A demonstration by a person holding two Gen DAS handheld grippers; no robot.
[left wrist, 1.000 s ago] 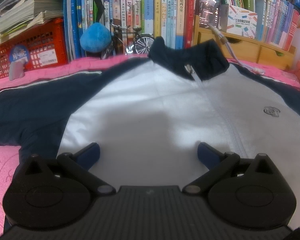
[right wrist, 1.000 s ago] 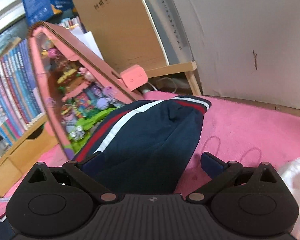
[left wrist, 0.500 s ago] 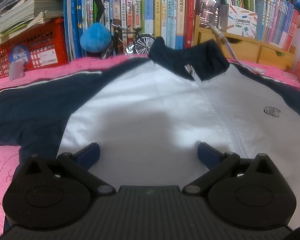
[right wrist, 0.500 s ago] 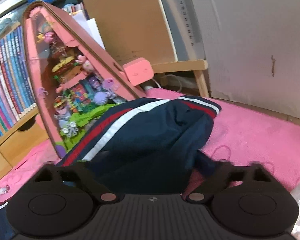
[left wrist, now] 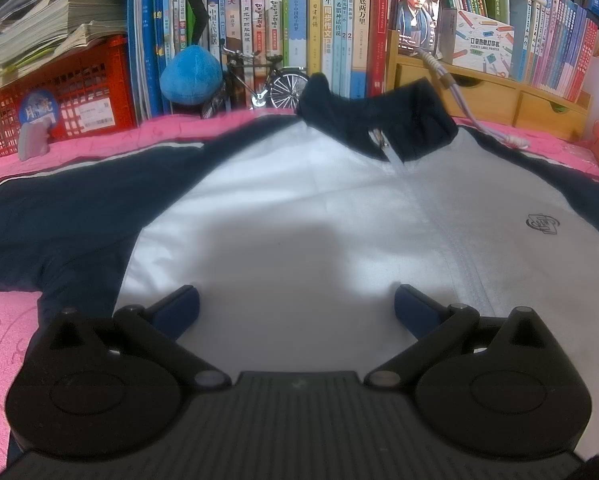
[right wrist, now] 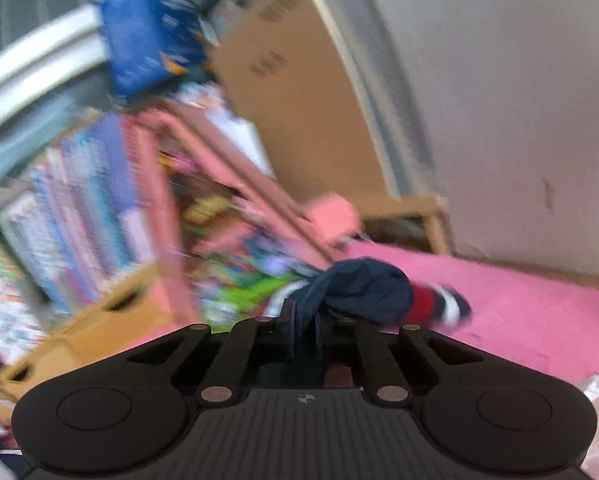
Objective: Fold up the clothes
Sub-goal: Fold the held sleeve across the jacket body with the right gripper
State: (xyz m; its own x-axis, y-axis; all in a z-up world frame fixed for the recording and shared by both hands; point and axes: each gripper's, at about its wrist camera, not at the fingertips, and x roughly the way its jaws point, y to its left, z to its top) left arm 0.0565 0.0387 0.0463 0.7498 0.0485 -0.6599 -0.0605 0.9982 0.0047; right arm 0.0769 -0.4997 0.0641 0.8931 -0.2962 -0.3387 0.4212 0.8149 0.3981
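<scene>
A white jacket (left wrist: 307,208) with navy sleeves and a navy collar (left wrist: 379,120) lies flat, front up, on the pink blanket (left wrist: 7,320). My left gripper (left wrist: 295,304) hovers open over the jacket's lower front, with nothing between its blue pads (left wrist: 179,304). In the blurred right wrist view, my right gripper (right wrist: 303,316) has its jaws closing tight on the navy sleeve (right wrist: 363,288), which bunches up ahead of the fingers. The sleeve's red and white cuff (right wrist: 431,304) hangs to the right, lifted off the pink blanket (right wrist: 539,312).
Books (left wrist: 319,32), a red crate (left wrist: 71,96), a blue plush (left wrist: 191,76), a model bicycle (left wrist: 267,80) and wooden drawers (left wrist: 499,96) line the back. A pink toy house (right wrist: 219,216), a cardboard sheet (right wrist: 299,92) and a wall (right wrist: 519,120) stand by the right gripper.
The right gripper went from wide open around the sleeve to pinched on it, and has lifted and tilted with the fabric. The left gripper has stayed still.
</scene>
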